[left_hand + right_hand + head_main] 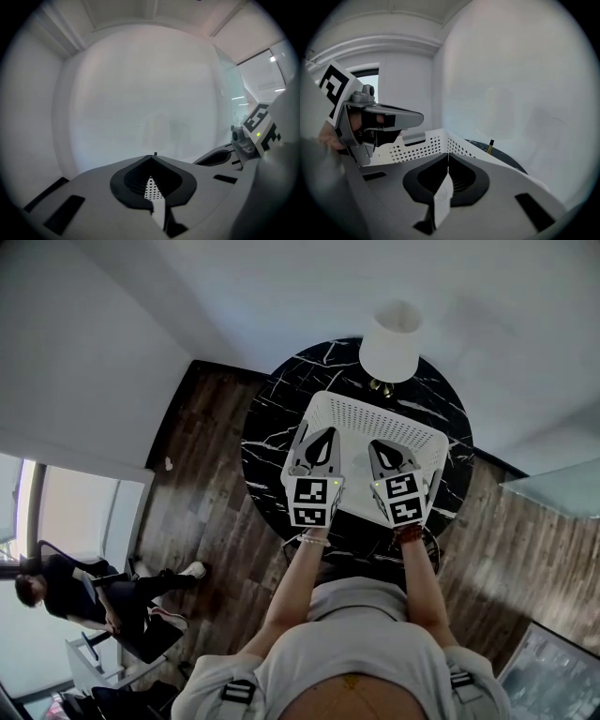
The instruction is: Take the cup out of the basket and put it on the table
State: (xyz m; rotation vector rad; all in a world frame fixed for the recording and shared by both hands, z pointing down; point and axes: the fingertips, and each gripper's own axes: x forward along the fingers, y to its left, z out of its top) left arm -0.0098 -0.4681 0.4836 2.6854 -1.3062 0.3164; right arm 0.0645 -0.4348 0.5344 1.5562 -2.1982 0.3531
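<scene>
- Hovering both tools over the near half of the white basket (379, 412), I am looking down at the round black tabletop (270, 432) it is sitting on, with a white lamp (391, 341) at the far edge.
- The left tool (322, 441) is sitting closed, tips meeting, gripping nothing.
- The right tool (385, 452) is likewise closed and empty.
- I am not finding the cup in any view; the tools are hiding the basket's near part.
- I am judging the task as barely begun: locating, gripping, lifting out and setting down are all remaining.
</scene>
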